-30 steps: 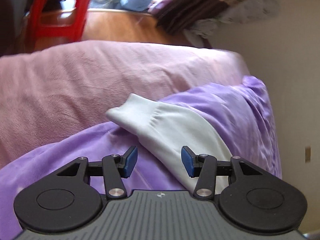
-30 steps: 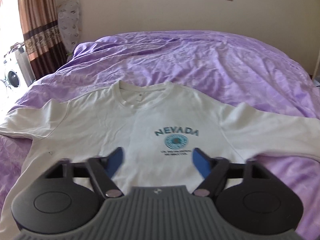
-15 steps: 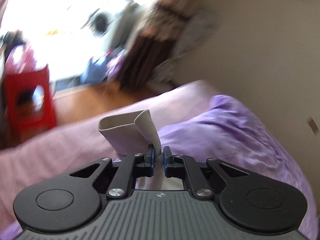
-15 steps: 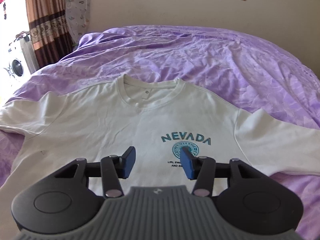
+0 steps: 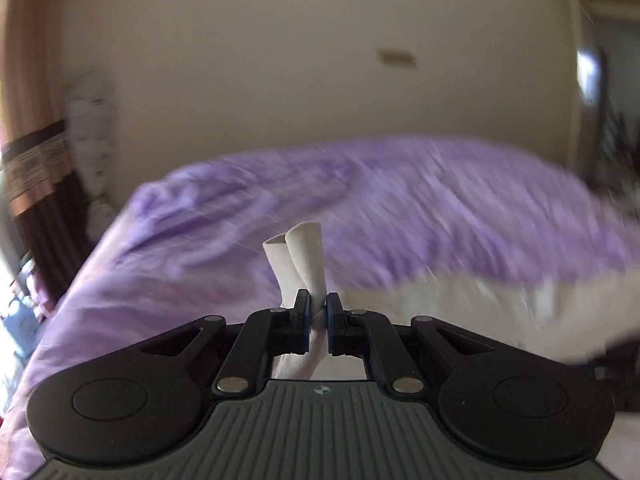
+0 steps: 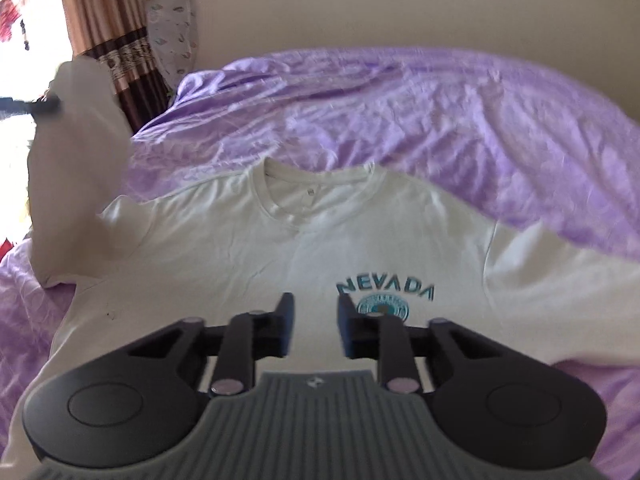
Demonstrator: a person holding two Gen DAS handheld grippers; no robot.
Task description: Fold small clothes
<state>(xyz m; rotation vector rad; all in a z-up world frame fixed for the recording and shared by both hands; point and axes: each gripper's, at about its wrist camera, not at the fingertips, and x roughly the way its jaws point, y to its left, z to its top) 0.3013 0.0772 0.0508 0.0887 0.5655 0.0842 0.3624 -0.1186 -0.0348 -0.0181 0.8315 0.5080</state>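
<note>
A white T-shirt (image 6: 280, 256) with teal "NEVADA" print lies face up on a purple bedspread (image 6: 420, 112). My left gripper (image 5: 318, 312) is shut on the cuff of the shirt's left sleeve (image 5: 304, 264), which sticks up between the pads. In the right wrist view that sleeve (image 6: 76, 168) hangs lifted at the left, with the left gripper's tip (image 6: 44, 106) pinching it. My right gripper (image 6: 314, 316) is open and empty, low over the shirt's lower chest. The shirt's body also shows blurred in the left wrist view (image 5: 480, 304).
A cream wall (image 6: 320, 0) stands behind the bed. A brown curtain (image 6: 104, 20) and a patterned pillow (image 6: 172, 24) are at the far left corner. The bedspread is wrinkled around the shirt.
My left gripper closed on the sleeve cuff, lifted it off the bed and swung it to the right. My right gripper narrowed and moved closer over the shirt.
</note>
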